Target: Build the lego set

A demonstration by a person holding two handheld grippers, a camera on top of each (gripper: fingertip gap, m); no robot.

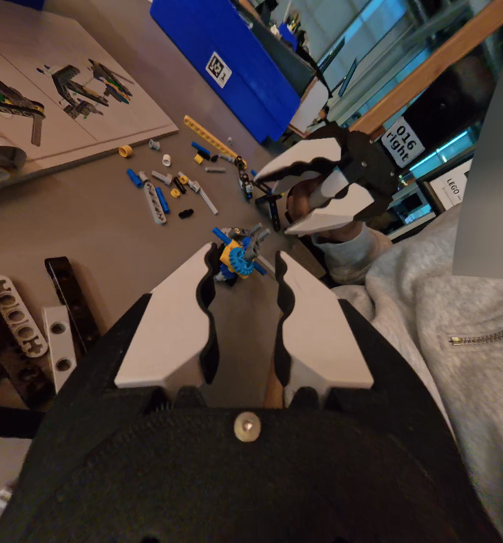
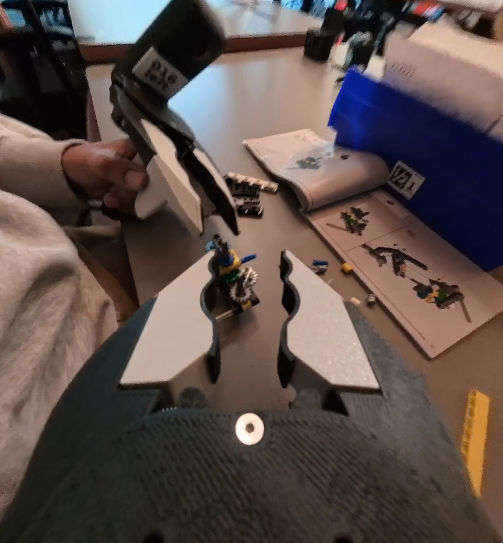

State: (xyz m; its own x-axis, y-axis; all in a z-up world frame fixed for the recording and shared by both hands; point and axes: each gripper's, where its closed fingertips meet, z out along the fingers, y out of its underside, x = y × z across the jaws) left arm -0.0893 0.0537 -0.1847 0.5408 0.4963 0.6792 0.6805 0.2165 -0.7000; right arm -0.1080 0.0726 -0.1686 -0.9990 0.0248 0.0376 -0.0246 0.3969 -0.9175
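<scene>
A small lego assembly (image 1: 240, 258) with a yellow block, blue gears and grey axles lies on the grey table (image 1: 112, 235). My left gripper (image 1: 245, 252) is open, with the assembly at its fingertips, close to the left finger. My right gripper (image 1: 270, 204) is open and empty just beyond, to the upper right. In the right wrist view the assembly (image 2: 237, 279) lies between the fingers of my open right gripper (image 2: 248, 255), close to the left one. My left gripper (image 2: 218, 233) points down at the assembly from the upper left, held by a hand (image 2: 103, 173).
Loose small pieces (image 1: 168, 182) and a long yellow beam (image 1: 212, 138) lie past the assembly. An open instruction booklet (image 1: 68, 88) and a blue bin (image 1: 223, 64) stand behind. Black and white beams (image 1: 18, 317) lie at the left. A grey sweater (image 1: 420, 338) fills the right.
</scene>
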